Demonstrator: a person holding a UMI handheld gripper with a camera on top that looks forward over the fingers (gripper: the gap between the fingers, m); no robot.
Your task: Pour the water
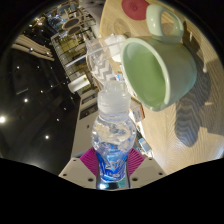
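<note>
Gripping clear water bottle (pixel 113 135) in tool (pixel 115 165), neck toward green cup (pixel 155 70)

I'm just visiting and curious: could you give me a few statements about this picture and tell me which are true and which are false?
1. The jaws grip a clear plastic bottle. True.
2. The bottle wears a red cap. False: no cap shows; the neck looks open.
3. The mug is green. True.
4. The mug lies behind the gripper. False: it sits just beyond the bottle's mouth.
5. The bottle's label is blue. True.
</note>
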